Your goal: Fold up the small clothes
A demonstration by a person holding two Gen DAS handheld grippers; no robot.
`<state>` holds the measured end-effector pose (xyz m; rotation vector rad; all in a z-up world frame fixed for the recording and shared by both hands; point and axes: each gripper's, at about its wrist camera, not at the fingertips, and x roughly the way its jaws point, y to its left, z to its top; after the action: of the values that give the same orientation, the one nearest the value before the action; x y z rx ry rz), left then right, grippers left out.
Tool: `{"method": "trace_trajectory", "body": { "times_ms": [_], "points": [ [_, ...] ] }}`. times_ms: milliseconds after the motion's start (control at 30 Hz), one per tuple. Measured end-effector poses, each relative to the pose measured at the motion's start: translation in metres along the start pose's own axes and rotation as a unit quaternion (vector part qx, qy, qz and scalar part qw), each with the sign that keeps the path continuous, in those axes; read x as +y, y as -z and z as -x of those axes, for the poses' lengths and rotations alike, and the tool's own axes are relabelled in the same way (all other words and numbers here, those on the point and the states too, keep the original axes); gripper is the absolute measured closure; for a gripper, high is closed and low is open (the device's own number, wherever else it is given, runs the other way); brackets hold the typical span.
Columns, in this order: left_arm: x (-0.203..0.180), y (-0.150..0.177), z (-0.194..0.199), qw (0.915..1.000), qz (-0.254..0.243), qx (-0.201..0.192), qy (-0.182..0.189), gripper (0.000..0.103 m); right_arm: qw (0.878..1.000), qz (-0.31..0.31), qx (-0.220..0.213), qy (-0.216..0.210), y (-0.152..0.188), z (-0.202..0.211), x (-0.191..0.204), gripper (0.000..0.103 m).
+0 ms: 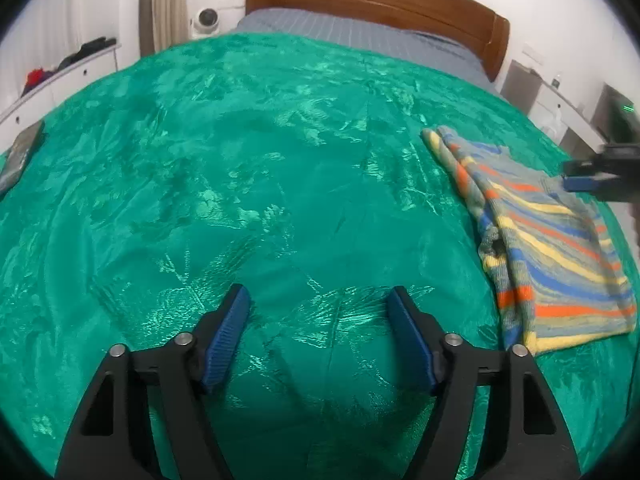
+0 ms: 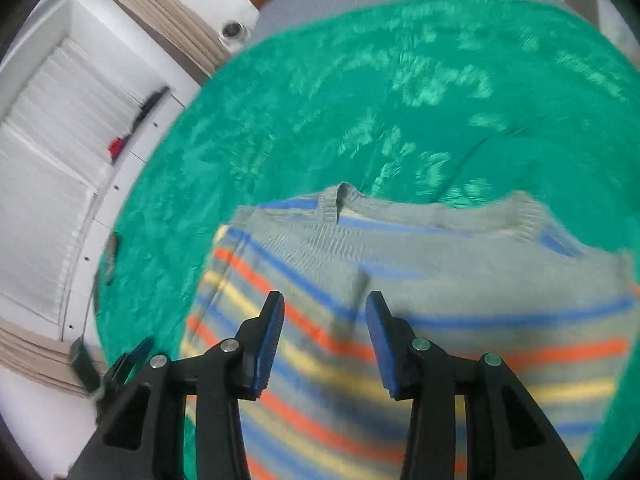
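A small striped knit sweater (image 1: 552,236), grey with blue, orange and yellow stripes, lies folded on the green blanket (image 1: 240,160) at the right. My left gripper (image 1: 320,296) is open and empty over bare blanket, to the left of the sweater. My right gripper (image 2: 325,300) is open and empty just above the sweater (image 2: 420,272), whose ribbed edge lies ahead of the fingers. The right gripper also shows blurred in the left wrist view (image 1: 588,178), at the sweater's far right edge. The left gripper shows blurred at the lower left of the right wrist view (image 2: 120,360).
The blanket covers a bed with a wooden headboard (image 1: 376,0) and grey sheet (image 1: 360,32). A dark flat object (image 1: 20,156) lies at the blanket's left edge. White drawers (image 1: 60,76) stand left, white furniture (image 1: 560,104) right.
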<state>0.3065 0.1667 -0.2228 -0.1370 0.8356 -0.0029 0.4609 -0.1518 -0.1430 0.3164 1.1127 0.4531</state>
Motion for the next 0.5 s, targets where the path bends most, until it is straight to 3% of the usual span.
{"method": "trace_trajectory", "body": {
  "times_ms": [33, 67, 133, 267, 333, 433, 500],
  "points": [
    [-0.001, 0.001, -0.001, 1.0000, -0.002, -0.003, 0.000, 0.025, 1.000, -0.001, 0.017, 0.013, -0.003, -0.015, -0.003, 0.075],
    [-0.001, 0.001, -0.001, 1.0000, -0.003, -0.006, 0.002, 0.024, 0.998, 0.008, 0.030, 0.048, -0.005, -0.028, -0.002, 0.100],
    [0.000, 0.002, -0.002, 0.9999, 0.002, -0.013, 0.007, 0.024, 0.995, 0.028, 0.025, 0.095, -0.007, -0.037, -0.001, 0.101],
    [0.005, 0.003, -0.001, 0.9996, 0.007, -0.021, 0.016, 0.023, 0.993, 0.044, -0.049, 0.101, -0.013, -0.024, 0.011, 0.101],
    [0.005, 0.003, -0.001, 0.9996, 0.007, -0.021, 0.017, 0.022, 0.990, 0.061, -0.057, 0.116, -0.015, -0.036, 0.010, 0.100],
    [0.004, 0.004, -0.001, 0.9996, 0.005, -0.023, 0.016, 0.022, 0.997, 0.016, -0.013, 0.072, -0.014, -0.058, -0.010, 0.095],
    [0.005, 0.006, -0.001, 0.9995, 0.006, -0.025, 0.019, 0.022, 0.999, -0.015, -0.039, 0.027, -0.011, -0.038, -0.021, 0.086]
  ]
}}
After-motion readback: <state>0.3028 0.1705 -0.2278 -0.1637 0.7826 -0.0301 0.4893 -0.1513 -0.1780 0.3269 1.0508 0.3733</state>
